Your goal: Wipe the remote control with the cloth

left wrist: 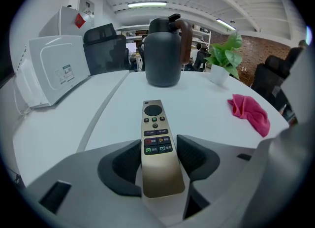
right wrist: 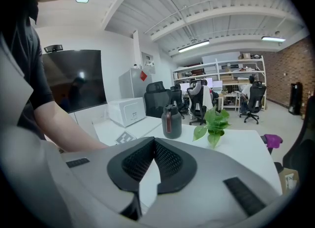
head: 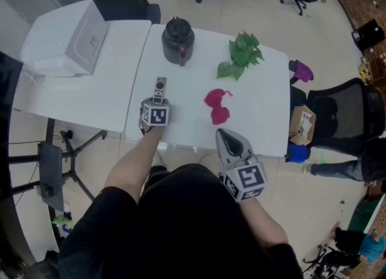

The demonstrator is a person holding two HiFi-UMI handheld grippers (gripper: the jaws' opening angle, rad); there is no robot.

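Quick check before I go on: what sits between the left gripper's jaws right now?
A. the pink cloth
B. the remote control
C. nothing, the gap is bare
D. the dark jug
B: in the left gripper view the remote control lies lengthwise between the two pads of the left gripper, while the pink cloth lies apart, off to the right.

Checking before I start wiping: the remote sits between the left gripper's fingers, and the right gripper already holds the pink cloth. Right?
One thing is off: the right gripper is shut and empty, as the right gripper view shows; the pink cloth lies on the table in the head view. The remote does sit between the fingers of the left gripper.
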